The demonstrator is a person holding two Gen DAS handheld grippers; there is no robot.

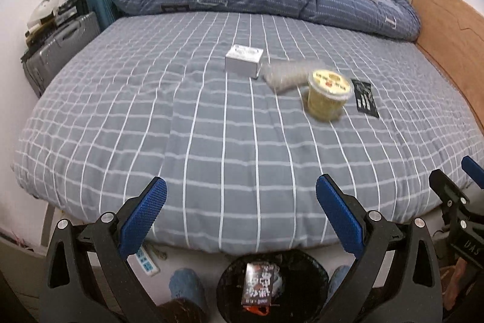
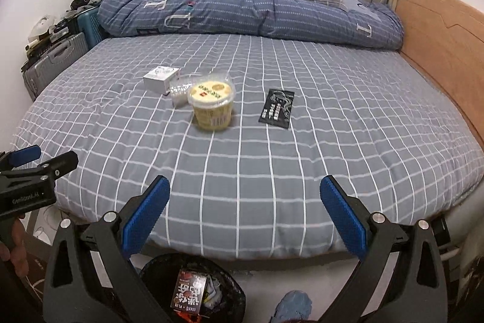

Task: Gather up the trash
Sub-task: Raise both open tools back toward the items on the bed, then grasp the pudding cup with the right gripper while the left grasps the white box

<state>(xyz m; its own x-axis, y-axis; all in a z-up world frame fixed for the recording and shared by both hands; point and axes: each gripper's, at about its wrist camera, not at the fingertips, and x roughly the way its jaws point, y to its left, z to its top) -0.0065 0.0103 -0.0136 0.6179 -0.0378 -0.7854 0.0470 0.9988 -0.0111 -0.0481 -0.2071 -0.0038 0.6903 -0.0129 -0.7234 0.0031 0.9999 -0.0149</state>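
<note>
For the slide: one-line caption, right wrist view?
Open right gripper faces grey checked bed holding yellow lidded tub, white box, black packet; black bin below.

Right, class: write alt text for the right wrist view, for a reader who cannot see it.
An open right gripper hangs over a grey checked bed holding a yellow tub, white box and black packet. A black bin sits below.
</note>
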